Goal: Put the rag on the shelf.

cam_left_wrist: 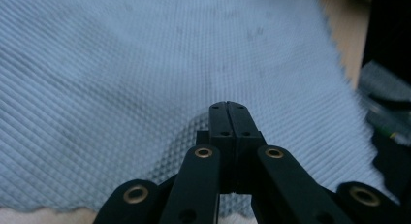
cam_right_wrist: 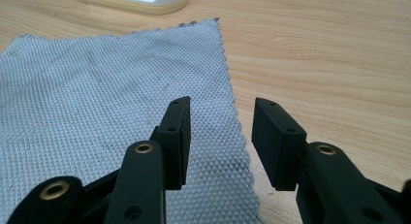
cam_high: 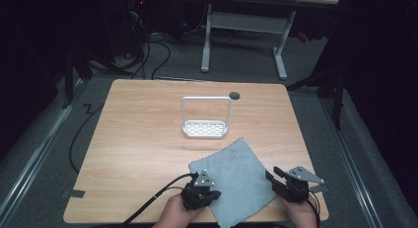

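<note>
Cloth (cam_high: 235,177), grey and waffle-textured, lies flat at the desk's (cam_high: 138,139) near edge, 1 corner almost touching the white rack (cam_high: 205,129). Left gripper (cam_high: 202,192) sits over its left edge, jaws pressed together, no fabric visibly caught. Right gripper (cam_high: 281,181) hovers at the zigzag right edge, jaws wide. Lots of bare wood beyond.

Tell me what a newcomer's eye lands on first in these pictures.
First, the grey cloth spread flat at the near edge of the wooden table, with a hand-held gripper at each side. The left gripper has its jaws closed, low over the cloth's weave, while the right gripper stands open astride the cloth's zigzag edge. Behind the cloth sits a white perforated rack with a tall hoop handle.
</note>
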The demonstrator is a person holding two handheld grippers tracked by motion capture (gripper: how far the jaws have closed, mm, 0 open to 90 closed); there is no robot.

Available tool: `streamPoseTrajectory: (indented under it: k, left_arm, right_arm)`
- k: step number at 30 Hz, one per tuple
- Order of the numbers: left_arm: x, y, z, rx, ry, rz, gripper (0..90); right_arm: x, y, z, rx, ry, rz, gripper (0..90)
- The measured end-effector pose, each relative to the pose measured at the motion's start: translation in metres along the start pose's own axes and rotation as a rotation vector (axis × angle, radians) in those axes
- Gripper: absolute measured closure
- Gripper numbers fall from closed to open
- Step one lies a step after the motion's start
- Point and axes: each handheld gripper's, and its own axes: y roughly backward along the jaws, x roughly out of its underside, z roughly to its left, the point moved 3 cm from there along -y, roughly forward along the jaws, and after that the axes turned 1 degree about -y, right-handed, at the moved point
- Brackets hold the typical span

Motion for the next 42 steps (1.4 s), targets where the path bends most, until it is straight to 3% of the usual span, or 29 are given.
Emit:
streamPoseTrajectory:
  k: [4, 6, 7, 8, 10, 15, 17, 21, 25, 28, 29, 31, 34, 39, 42]
  left_arm:
    - [0.01, 0.017, 0.013, -0.042, 0.013, 0.003, 90.0]
    - [0.018, 0.031, 0.027, -0.075, 0.044, 0.002, 90.0]
    - [0.026, 0.045, 0.042, -0.11, 0.072, 0.008, 90.0]
    - [0.026, 0.045, 0.042, -0.11, 0.072, 0.008, 90.0]
    - [0.034, 0.06, 0.057, -0.157, 0.089, 0.008, 90.0]
    - [0.055, 0.091, 0.089, -0.207, 0.205, -0.042, 90.0]
    - [0.053, 0.098, 0.097, -0.202, 0.24, -0.095, 85.8]
    - [0.035, 0.097, 0.11, -0.254, 0.214, -0.139, 74.4]
    - [0.033, 0.085, 0.121, -0.276, 0.2, -0.081, 77.3]
    - [0.038, 0.08, 0.117, -0.272, 0.175, -0.056, 80.2]
    - [0.039, 0.081, 0.114, -0.255, 0.184, -0.052, 80.6]
    - [0.043, 0.082, 0.108, -0.23, 0.19, -0.054, 81.4]
    - [0.053, 0.087, 0.086, -0.173, 0.192, -0.035, 82.7]
    - [0.067, 0.094, 0.054, -0.119, 0.169, -0.01, 82.8]
    - [0.073, 0.097, 0.045, -0.107, 0.173, -0.015, 82.6]
  right_arm:
    - [0.001, 0.002, 0.0, -0.003, -0.007, -0.002, 59.4]
    - [0.001, 0.002, 0.0, -0.004, -0.001, -0.003, 59.5]
    - [0.001, 0.001, 0.002, -0.008, -0.002, 0.0, 59.8]
    - [0.001, 0.001, 0.002, -0.008, -0.002, 0.0, 59.8]
    - [0.002, -0.001, 0.004, -0.011, 0.003, 0.006, 60.1]
    - [0.0, -0.007, 0.015, -0.056, 0.007, 0.018, 64.6]
    - [-0.007, -0.012, 0.027, -0.087, 0.023, 0.016, 67.6]
    - [-0.026, -0.034, 0.058, -0.154, 0.086, 0.037, 77.9]
    - [-0.036, -0.069, 0.08, -0.163, 0.143, 0.105, 86.4]
    - [-0.033, -0.089, 0.089, -0.16, 0.187, 0.181, 87.6]
    - [-0.032, -0.09, 0.09, -0.16, 0.196, 0.2, 88.1]
    - [-0.029, -0.088, 0.091, -0.168, 0.198, 0.189, 88.1]
    - [-0.021, -0.076, 0.092, -0.196, 0.195, 0.188, 88.1]
    - [-0.004, -0.05, 0.096, -0.229, 0.217, 0.2, 87.9]
    - [0.006, -0.037, 0.097, -0.234, 0.228, 0.186, 86.0]
